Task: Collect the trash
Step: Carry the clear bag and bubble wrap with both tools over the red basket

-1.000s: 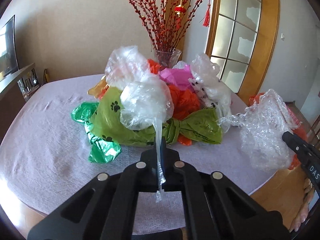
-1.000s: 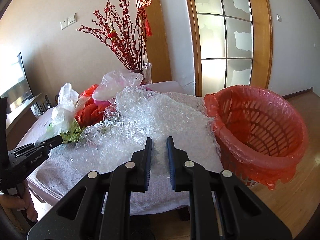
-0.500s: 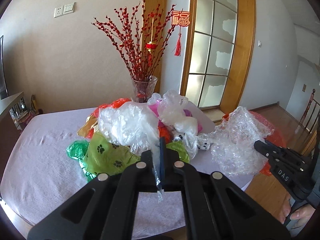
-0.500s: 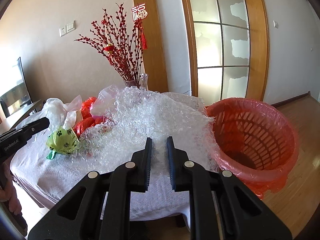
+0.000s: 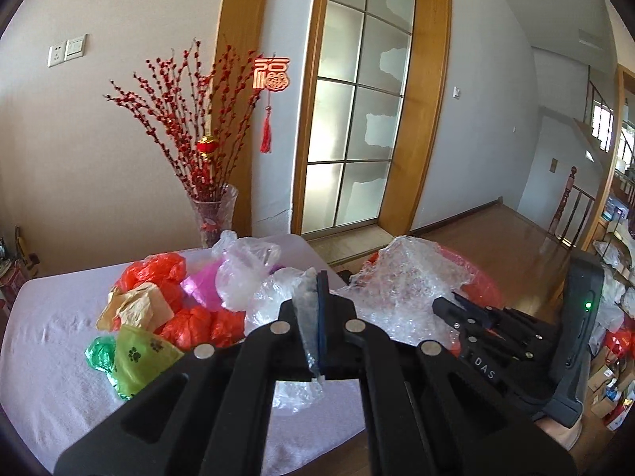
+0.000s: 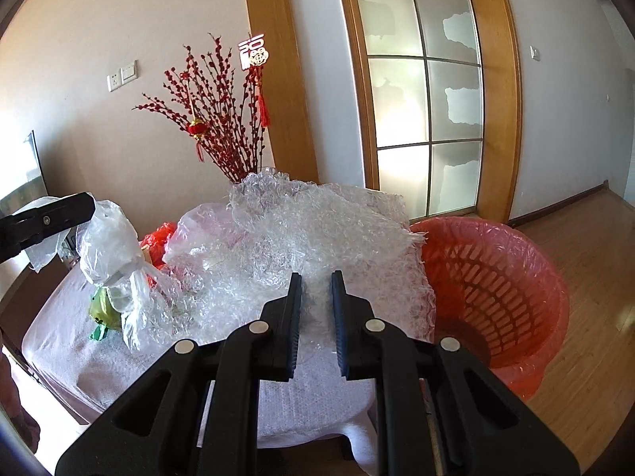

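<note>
My left gripper (image 5: 315, 277) is shut on a strip of a clear plastic bag (image 5: 278, 289), lifted above the table; the bag also shows hanging at the left of the right wrist view (image 6: 107, 242). My right gripper (image 6: 316, 277) is shut on a big sheet of bubble wrap (image 6: 317, 230), also visible in the left wrist view (image 5: 405, 289). A red lined laundry basket (image 6: 496, 289) stands on the floor right of the table. A pile of red, pink, brown and green bags (image 5: 166, 309) lies on the table.
A round table with a pale cloth (image 5: 51, 357) holds the pile. A glass vase of red branches (image 5: 214, 214) stands at its far edge. A glass door (image 5: 357, 119) and wooden floor (image 5: 496, 238) lie beyond.
My left gripper has lifted the clear bag up off the pile and swung right. My right gripper has carried the bubble wrap higher, closer to the basket.
</note>
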`<move>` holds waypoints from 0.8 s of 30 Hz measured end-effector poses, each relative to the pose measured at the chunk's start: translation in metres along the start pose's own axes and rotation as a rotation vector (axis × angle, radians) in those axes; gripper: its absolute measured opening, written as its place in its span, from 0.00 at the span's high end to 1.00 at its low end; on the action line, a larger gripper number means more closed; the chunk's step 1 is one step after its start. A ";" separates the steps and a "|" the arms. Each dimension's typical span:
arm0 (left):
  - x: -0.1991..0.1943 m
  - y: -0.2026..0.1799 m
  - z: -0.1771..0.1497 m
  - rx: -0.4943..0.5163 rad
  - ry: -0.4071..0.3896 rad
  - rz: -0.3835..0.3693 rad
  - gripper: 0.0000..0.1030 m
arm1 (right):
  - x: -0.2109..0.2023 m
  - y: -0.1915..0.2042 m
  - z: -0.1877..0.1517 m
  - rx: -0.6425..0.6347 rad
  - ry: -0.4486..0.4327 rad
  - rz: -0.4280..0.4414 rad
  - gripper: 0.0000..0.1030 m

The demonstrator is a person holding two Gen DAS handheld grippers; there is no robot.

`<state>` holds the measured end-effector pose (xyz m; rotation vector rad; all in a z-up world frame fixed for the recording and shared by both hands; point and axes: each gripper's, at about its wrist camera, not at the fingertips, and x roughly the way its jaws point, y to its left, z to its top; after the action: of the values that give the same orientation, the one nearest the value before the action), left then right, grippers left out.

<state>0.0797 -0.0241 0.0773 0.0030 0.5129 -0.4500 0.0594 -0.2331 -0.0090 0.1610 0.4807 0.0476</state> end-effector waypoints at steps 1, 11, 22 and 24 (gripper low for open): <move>0.001 -0.006 0.004 0.006 0.000 -0.015 0.98 | -0.001 -0.004 0.001 0.008 0.000 -0.005 0.85; 0.045 -0.073 0.043 0.045 0.031 -0.216 0.98 | -0.013 -0.080 0.019 0.095 -0.015 -0.141 0.85; 0.120 -0.142 0.061 0.069 0.076 -0.336 0.98 | -0.007 -0.141 0.020 0.171 0.003 -0.252 0.85; 0.135 -0.149 0.059 0.061 0.094 -0.350 0.98 | -0.002 -0.148 0.019 0.191 0.010 -0.253 0.85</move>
<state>0.1505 -0.2214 0.0804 -0.0068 0.5942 -0.8108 0.0675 -0.3822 -0.0160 0.2861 0.5123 -0.2455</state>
